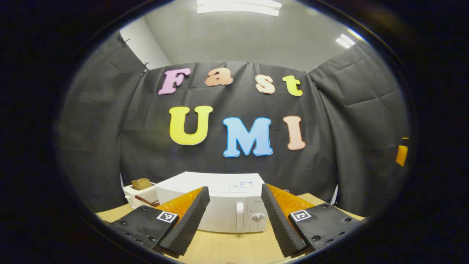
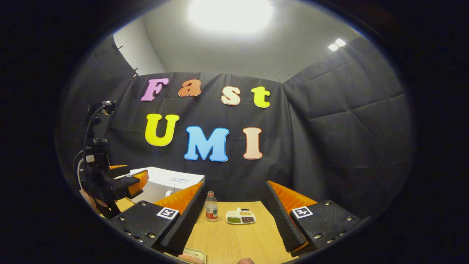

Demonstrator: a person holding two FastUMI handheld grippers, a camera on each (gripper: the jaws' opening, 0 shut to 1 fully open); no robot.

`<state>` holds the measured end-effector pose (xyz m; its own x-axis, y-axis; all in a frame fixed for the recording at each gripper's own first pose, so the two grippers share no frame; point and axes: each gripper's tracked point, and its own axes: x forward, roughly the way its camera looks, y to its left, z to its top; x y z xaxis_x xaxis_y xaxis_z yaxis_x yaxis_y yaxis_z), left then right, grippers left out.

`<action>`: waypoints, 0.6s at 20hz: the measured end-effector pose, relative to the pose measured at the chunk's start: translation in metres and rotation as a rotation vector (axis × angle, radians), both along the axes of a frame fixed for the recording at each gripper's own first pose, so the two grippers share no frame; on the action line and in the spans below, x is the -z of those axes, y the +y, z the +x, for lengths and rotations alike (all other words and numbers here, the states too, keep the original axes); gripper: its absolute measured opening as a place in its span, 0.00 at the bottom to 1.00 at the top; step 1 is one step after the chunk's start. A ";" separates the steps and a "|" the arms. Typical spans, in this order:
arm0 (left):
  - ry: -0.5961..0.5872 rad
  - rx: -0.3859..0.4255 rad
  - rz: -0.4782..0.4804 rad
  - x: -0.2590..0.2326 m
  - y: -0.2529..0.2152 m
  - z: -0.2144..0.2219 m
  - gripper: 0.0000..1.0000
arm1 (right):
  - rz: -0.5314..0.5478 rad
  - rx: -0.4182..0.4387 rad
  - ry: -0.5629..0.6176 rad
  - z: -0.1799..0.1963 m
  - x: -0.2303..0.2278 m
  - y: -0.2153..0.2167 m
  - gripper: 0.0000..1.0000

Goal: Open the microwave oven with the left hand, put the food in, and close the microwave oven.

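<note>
Holding my left claw [image 1: 234, 216] up over the wooden table [image 1: 227, 249], I see its two ridged fingers spread wide apart with nothing between them. Straight ahead, framed in that gap, stands the white microwave oven [image 1: 220, 201] with its door shut; the upright handle [image 1: 240, 216] and a round knob [image 1: 257, 217] sit toward the right of its front. My fingers are short of it and touch nothing. Just to the left of the oven, near its side, is a white toaster [image 1: 137, 194] with a brown slice [image 1: 141, 183] standing up out of the top.

My right claw [image 2: 234, 216] is also spread apart and empty, hovering over the same table [image 2: 238, 242]. Between its fingers, farther along the tabletop, a small clear bottle [image 2: 211, 207] with a red label stands upright, and just beside it on the right lies a white divided dish [image 2: 240, 216] with green, dark and pale food in its compartments. At the bottom edge of the right gripper view, close under my fingers, part of a pale tray [image 2: 188, 255] with something reddish on it peeks in; I cannot tell what it is. Off to the left in that view I see my other claw and its dark mount, held in front of the microwave oven, well apart from the bottle and the dish.
</note>
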<state>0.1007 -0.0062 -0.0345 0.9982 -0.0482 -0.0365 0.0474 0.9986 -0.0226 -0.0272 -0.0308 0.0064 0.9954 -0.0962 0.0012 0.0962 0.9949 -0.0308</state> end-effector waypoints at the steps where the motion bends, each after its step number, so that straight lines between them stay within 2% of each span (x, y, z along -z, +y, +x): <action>1: 0.010 0.007 -0.008 0.006 -0.002 0.007 0.96 | -0.004 0.012 0.002 -0.002 -0.001 -0.002 0.96; 4: 0.029 0.028 -0.027 0.023 -0.006 0.028 0.94 | -0.019 0.046 0.003 -0.009 -0.002 -0.006 0.96; 6: 0.053 0.030 -0.017 0.039 -0.007 0.045 0.96 | -0.022 0.068 0.012 -0.012 0.001 -0.009 0.96; 12: 0.155 0.047 -0.038 0.105 -0.015 0.093 0.94 | -0.036 0.122 0.059 -0.020 0.011 -0.017 0.96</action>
